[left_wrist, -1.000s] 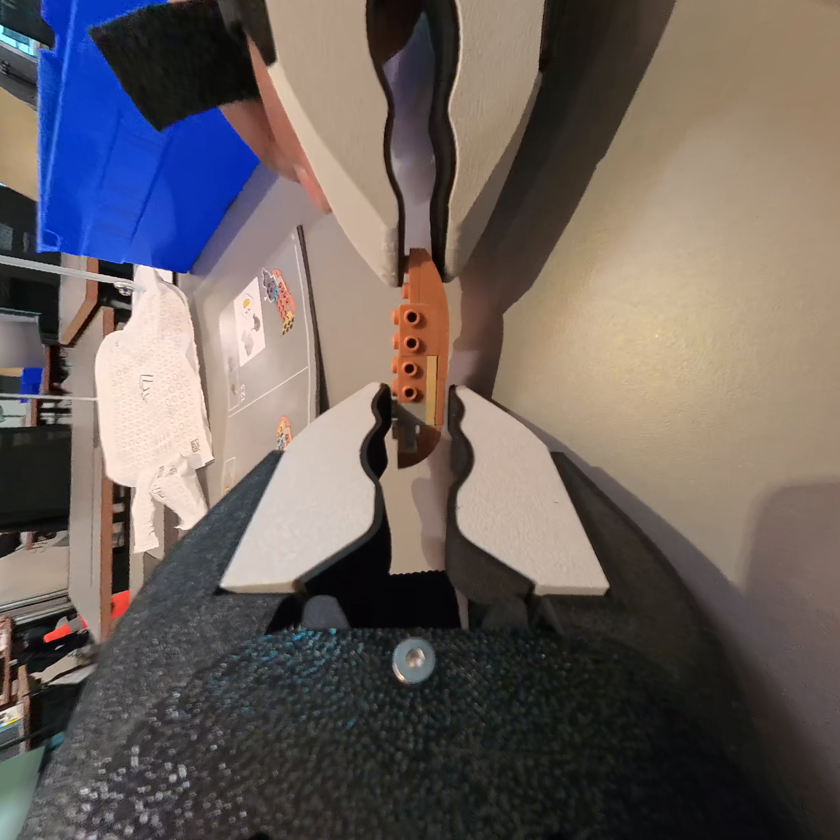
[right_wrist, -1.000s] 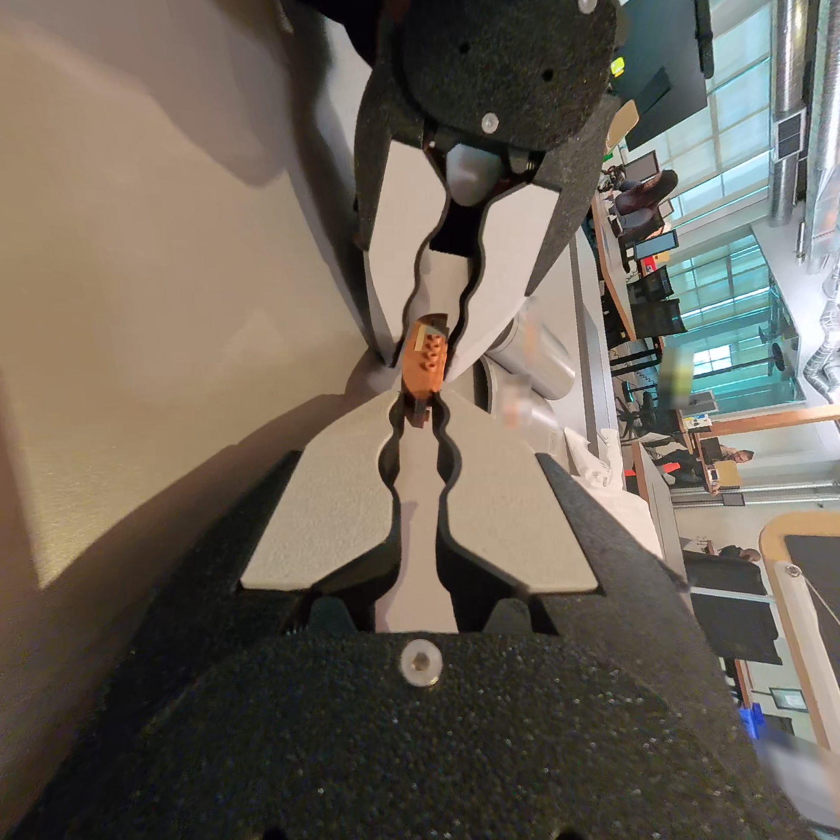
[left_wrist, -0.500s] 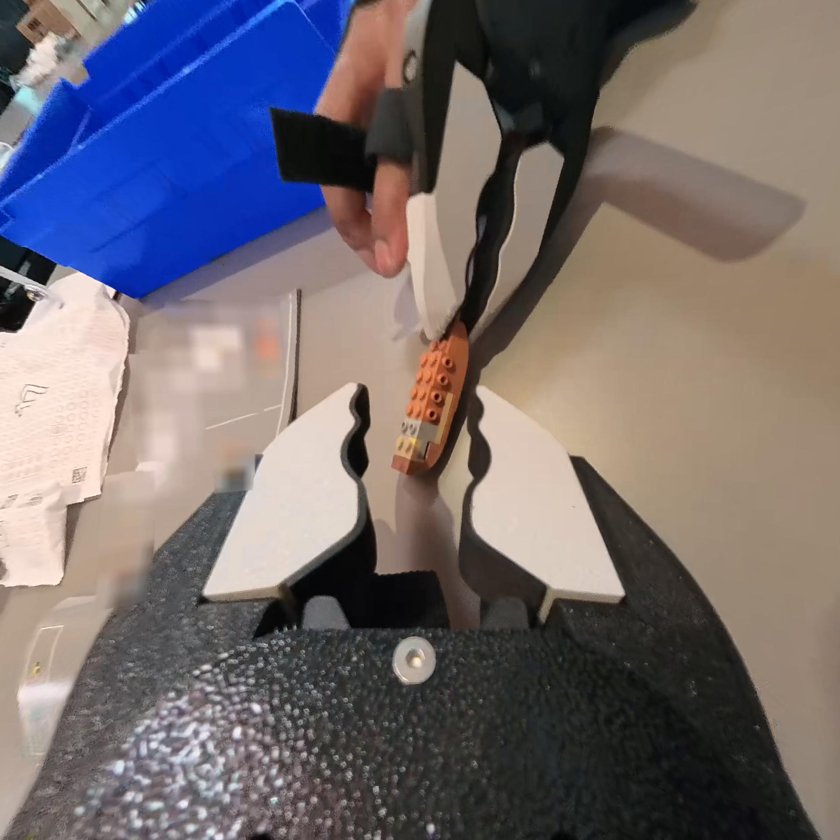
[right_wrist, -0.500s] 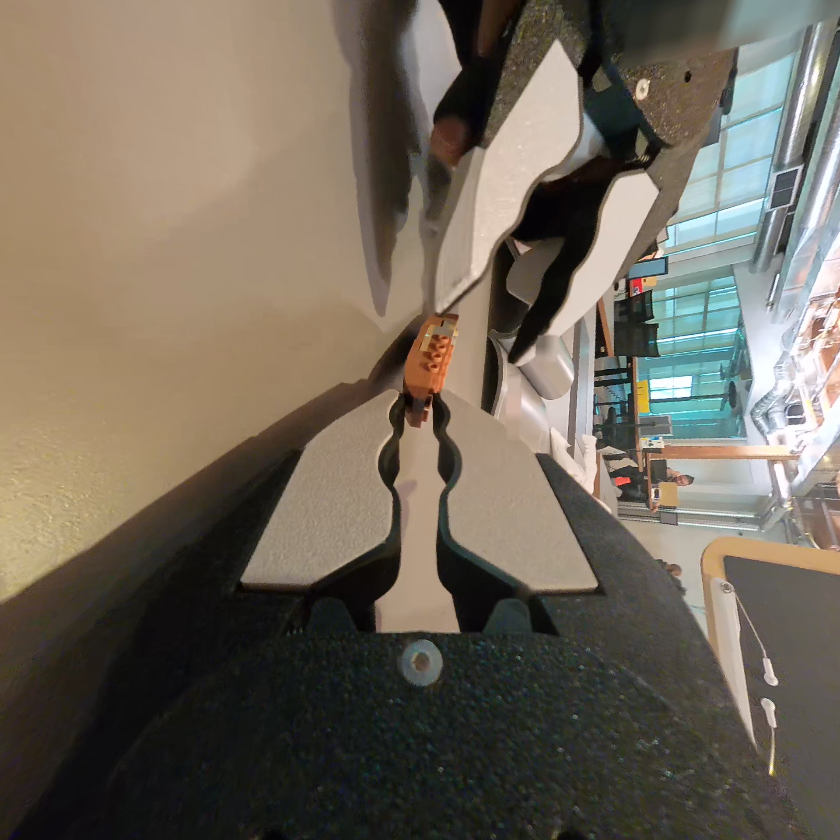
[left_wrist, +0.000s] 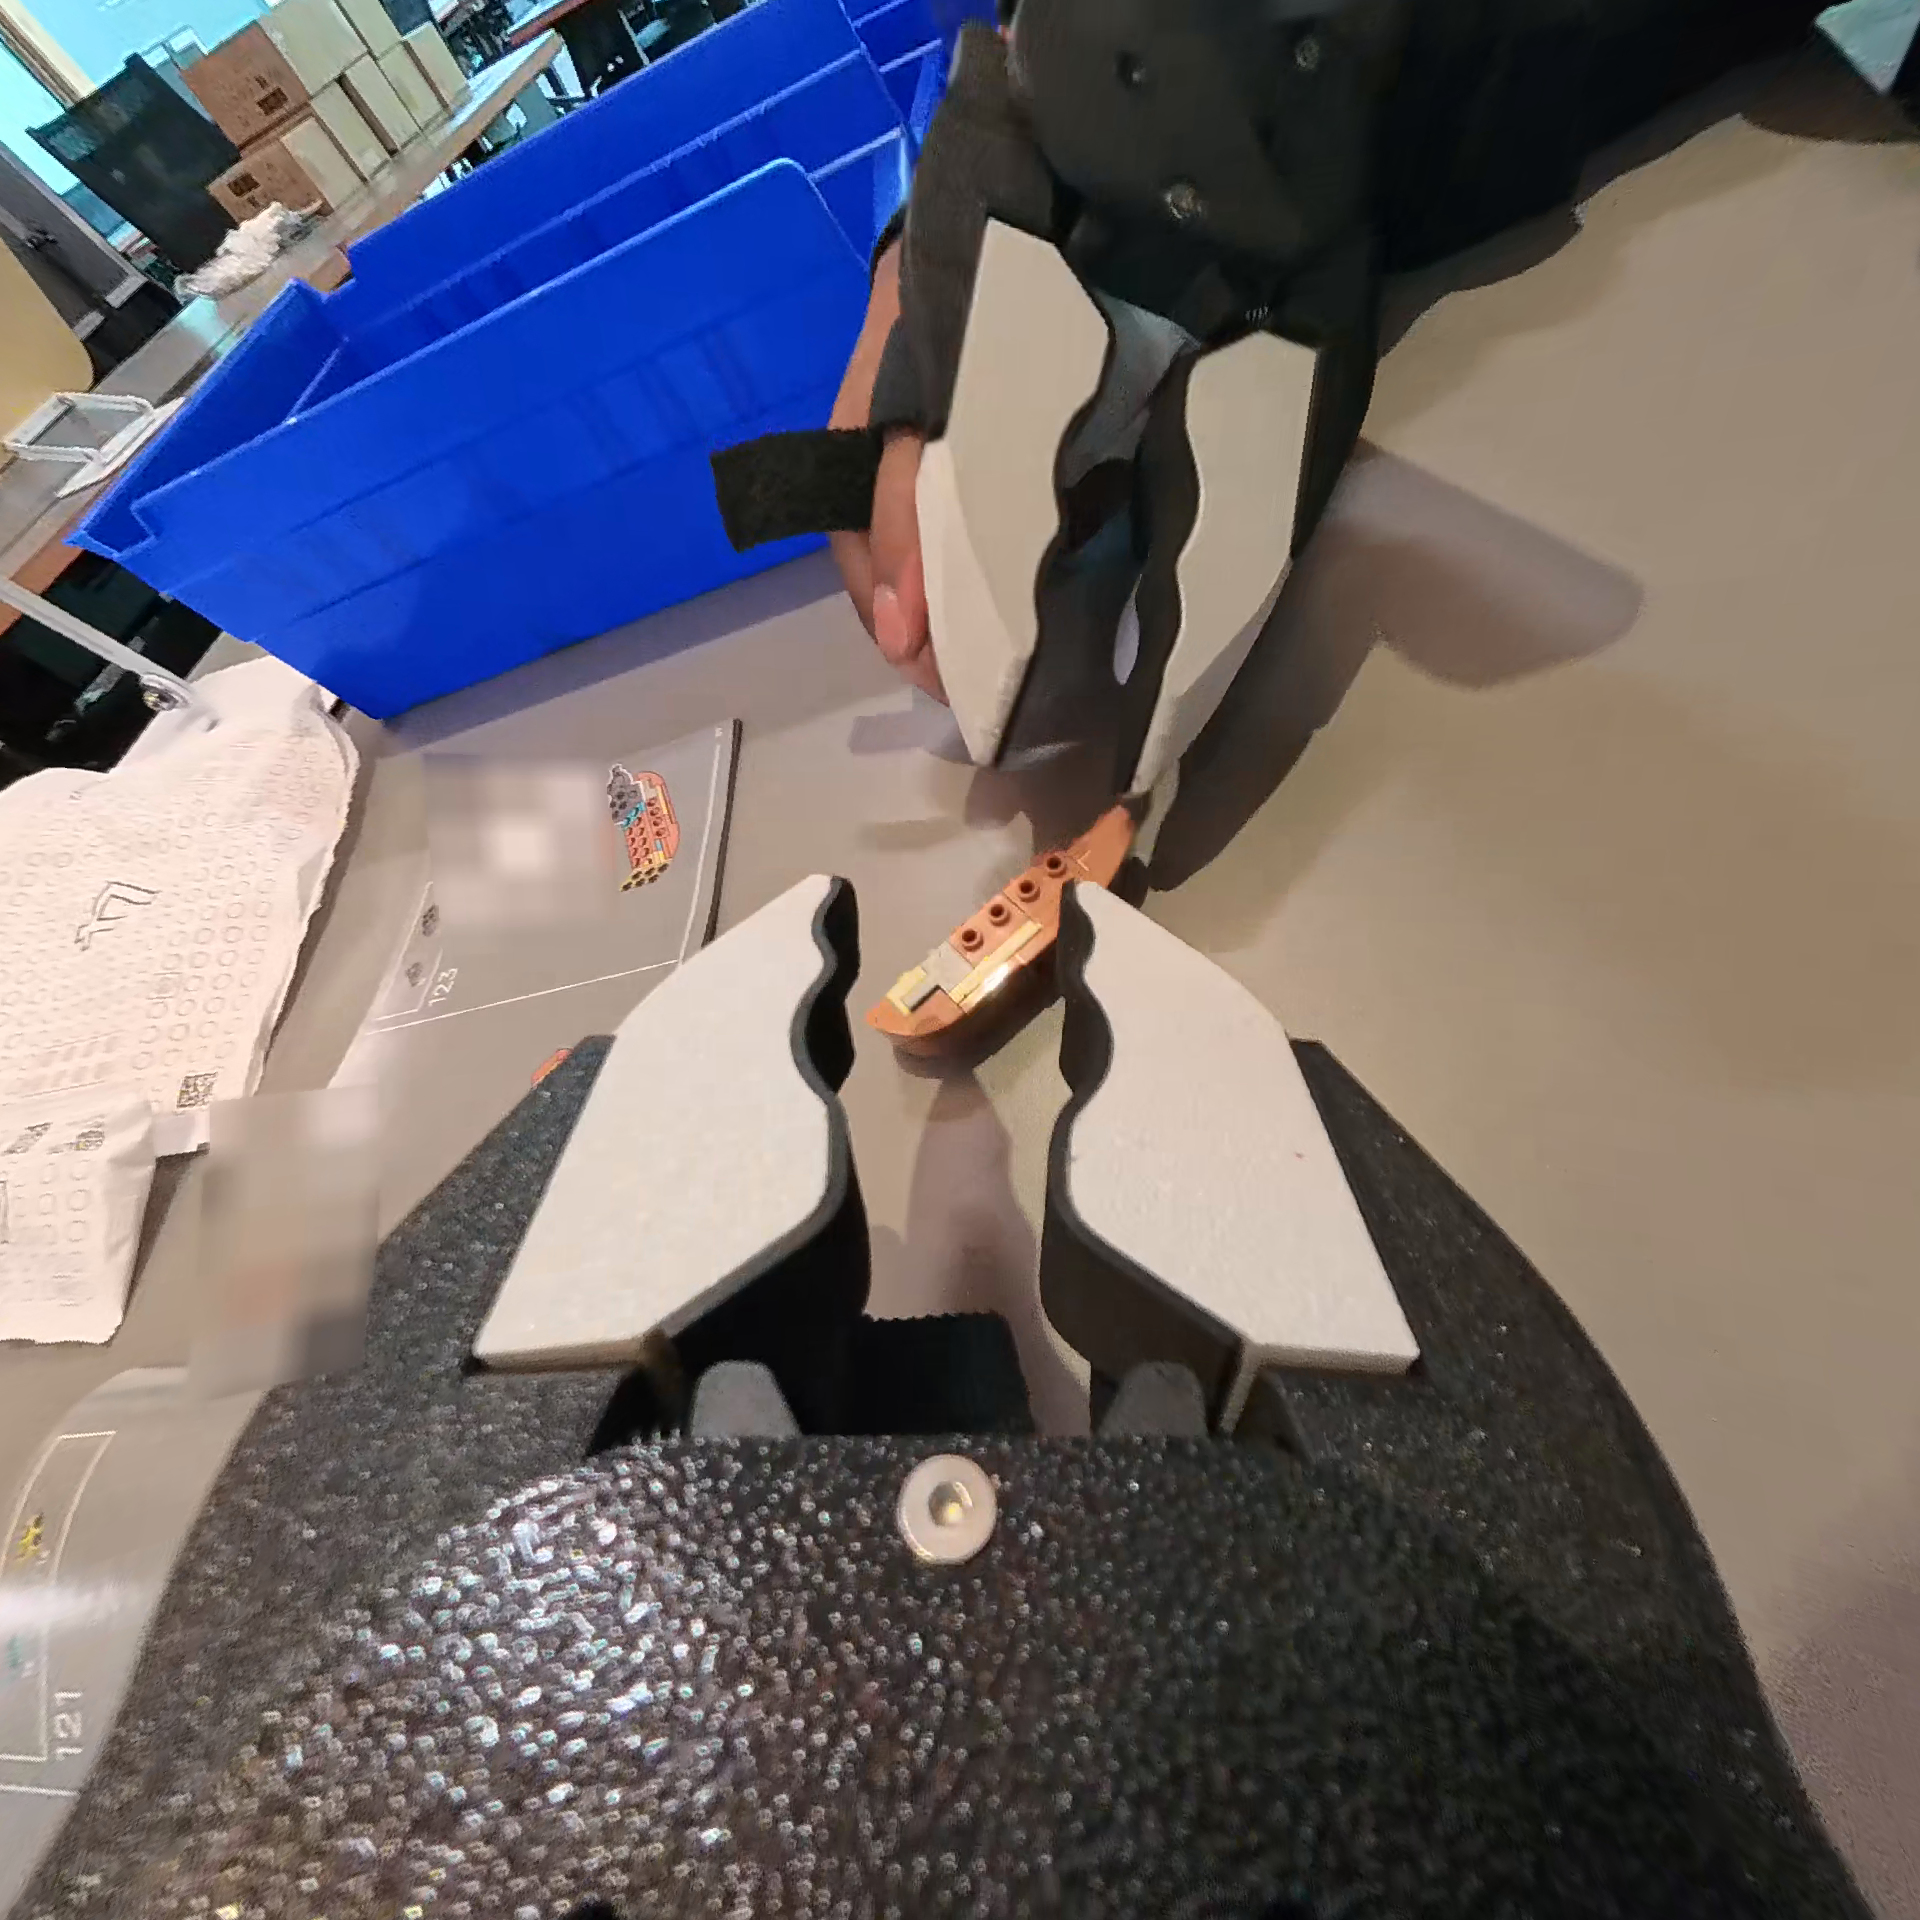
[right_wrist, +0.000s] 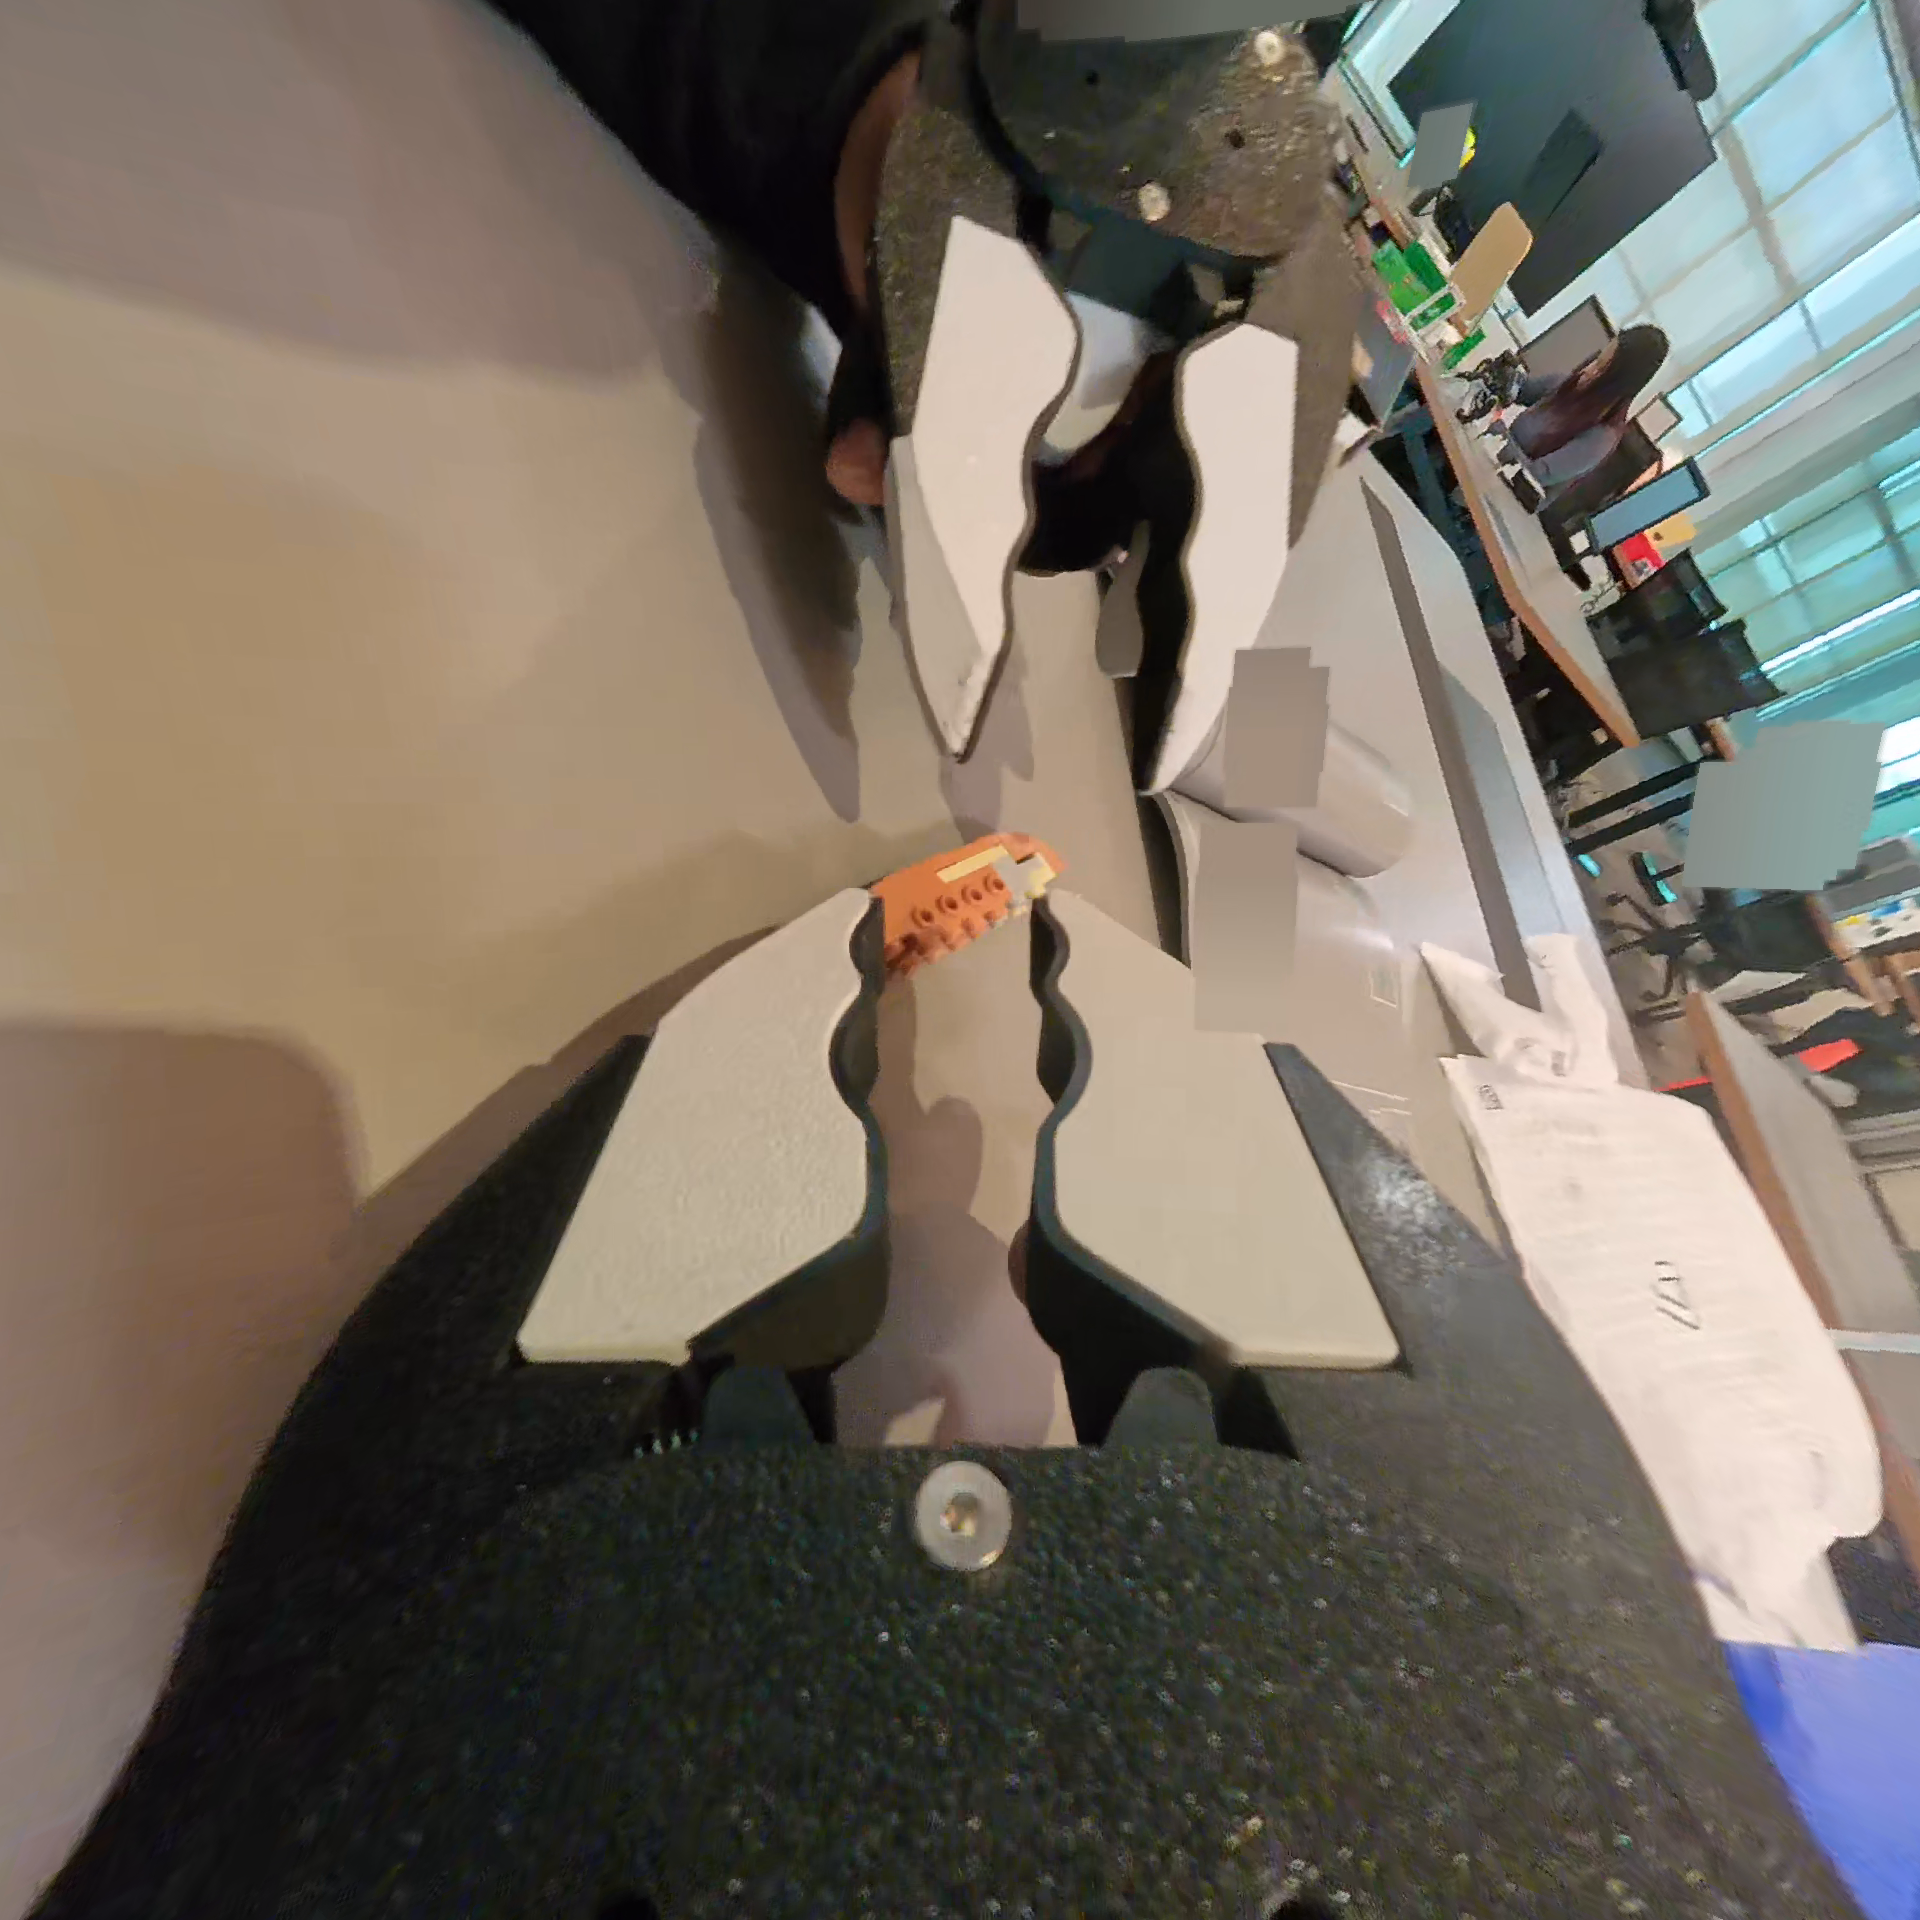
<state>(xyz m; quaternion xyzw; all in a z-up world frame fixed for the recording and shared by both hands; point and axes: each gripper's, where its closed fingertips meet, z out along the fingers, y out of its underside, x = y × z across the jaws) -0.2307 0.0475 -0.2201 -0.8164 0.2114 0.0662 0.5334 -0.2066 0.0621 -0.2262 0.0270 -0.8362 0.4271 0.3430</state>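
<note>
Orange brick boat (left_wrist: 977, 961) lying on table (left_wrist: 1558, 935), not gripped. Left gripper (left_wrist: 951, 914) jaws open around it; right gripper (right_wrist: 956, 914) jaws open beside it.

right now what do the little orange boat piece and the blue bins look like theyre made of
The orange boat piece looks like hard moulded plastic: glossy, with round studs on top and tan and grey inlays. The blue bins seem to be rigid plastic too, smooth with a dull sheen and straight moulded walls, though the look alone leaves it open.

A brick-built boat (left_wrist: 977, 961) lay on the table (left_wrist: 1558, 935) at centre frame, an instruction booklet (left_wrist: 561, 883) to its left, storage bins (left_wrist: 499, 416) at upper left.
</note>
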